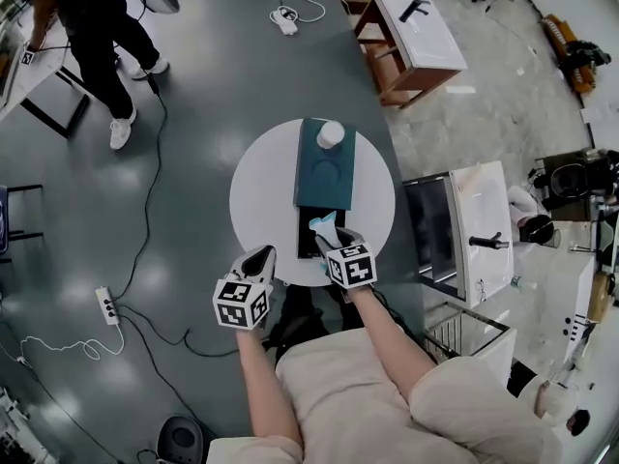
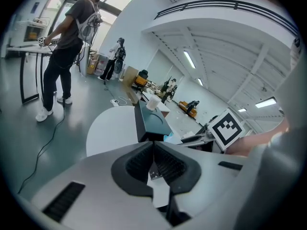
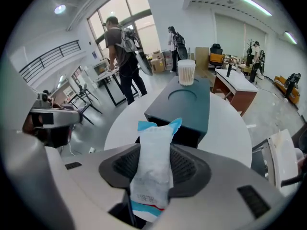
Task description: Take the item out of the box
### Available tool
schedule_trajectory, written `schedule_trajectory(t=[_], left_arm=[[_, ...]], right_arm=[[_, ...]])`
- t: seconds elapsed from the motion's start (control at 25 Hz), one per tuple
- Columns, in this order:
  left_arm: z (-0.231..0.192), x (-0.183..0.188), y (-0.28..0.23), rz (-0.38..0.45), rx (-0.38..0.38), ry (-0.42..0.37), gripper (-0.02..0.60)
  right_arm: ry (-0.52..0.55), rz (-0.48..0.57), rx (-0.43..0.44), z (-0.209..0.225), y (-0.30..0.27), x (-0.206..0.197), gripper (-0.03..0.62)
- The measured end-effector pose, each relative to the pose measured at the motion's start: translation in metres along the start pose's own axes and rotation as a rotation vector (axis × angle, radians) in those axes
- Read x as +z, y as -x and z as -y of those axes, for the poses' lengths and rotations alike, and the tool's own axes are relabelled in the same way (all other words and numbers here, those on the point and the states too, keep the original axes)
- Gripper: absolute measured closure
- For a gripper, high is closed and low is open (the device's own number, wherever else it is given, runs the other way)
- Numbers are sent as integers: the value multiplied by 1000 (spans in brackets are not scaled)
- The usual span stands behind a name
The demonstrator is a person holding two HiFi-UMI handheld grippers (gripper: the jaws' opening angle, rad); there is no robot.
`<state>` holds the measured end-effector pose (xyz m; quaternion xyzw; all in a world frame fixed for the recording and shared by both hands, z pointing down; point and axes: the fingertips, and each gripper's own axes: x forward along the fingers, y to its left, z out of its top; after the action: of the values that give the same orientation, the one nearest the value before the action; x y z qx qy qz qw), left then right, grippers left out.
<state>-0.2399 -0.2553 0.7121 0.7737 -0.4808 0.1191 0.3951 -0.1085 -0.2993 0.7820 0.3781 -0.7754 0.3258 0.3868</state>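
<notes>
A white packet (image 3: 152,176) with blue ends stands clamped between the pads of the right claw (image 3: 156,150), filling the foreground of the right gripper view. Its upper blue end points toward the dark near end of the box (image 3: 189,107). From the head view, the packet (image 1: 324,228) sits at that near end of the teal-topped box (image 1: 324,177); whether it still touches the box cannot be told. The right claw (image 1: 334,240) grips it from the person's side.

A white cup (image 1: 331,135) stands upright on the far end of the box, beside a round recess in the top. The box lies along the middle of a round white bench (image 1: 261,196).

The left claw (image 1: 259,257) is at the bench's near edge, left of the box and apart from it. Its jaws are closed together with nothing between them.

Around the bench, a power strip (image 1: 107,304) and cables lie on the grey floor at left. A person in dark clothes (image 1: 97,37) stands at a table at upper left. A white-topped wooden table (image 1: 416,32) stands beyond the bench, at upper right.
</notes>
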Motion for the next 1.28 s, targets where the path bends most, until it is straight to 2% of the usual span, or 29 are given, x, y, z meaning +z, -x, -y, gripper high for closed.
schedule_trajectory(t=[0.16, 0.28, 0.52, 0.76, 1.08, 1.28], left_arm=[[25, 6, -11, 5, -5, -33, 558], [45, 10, -12, 12, 1, -69, 558], [81, 13, -4, 68, 61, -88, 558], [123, 0, 7, 123, 126, -103, 558], [170, -11, 11, 171, 147, -125, 558], [195, -22, 17, 171, 146, -155, 558]], right_arm=[[-41, 79, 89, 7, 22, 8, 393], [-17, 104, 127, 9, 37, 6, 393], [4, 133, 188, 22, 70, -1, 393], [13, 228, 213, 41, 114, -10, 393], [13, 315, 238, 67, 158, -13, 393], [43, 316, 220, 78, 174, -31, 393]])
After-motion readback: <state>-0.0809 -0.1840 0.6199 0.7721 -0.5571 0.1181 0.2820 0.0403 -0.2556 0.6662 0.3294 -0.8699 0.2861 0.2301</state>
